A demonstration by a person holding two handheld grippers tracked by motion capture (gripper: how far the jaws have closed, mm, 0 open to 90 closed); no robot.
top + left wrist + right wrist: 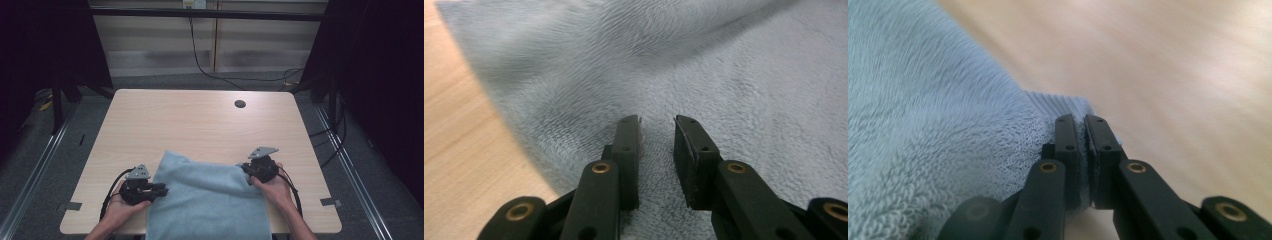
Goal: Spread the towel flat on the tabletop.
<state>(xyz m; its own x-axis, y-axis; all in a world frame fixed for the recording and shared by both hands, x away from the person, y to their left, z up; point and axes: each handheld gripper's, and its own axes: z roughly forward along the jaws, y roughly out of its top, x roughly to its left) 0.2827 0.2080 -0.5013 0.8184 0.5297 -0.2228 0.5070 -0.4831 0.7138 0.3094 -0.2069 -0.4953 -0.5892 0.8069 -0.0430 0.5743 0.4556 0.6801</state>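
my right hand-held gripper (1082,125) is clamping the towel (207,200) corner. my left hand-held gripper (657,125) is hanging apart over it; the thin corner may be slipping out if i am pulling hard.

Bare table (200,120) beyond the towel (210,200), no obstacles.

Towel (207,200) — on the desk (200,120), at its near edge, centred. Left tongs (161,190) at the towel's left edge, over the cloth; right tongs (245,169) at its far right corner. Cable hole (240,104) — far right of the desk.
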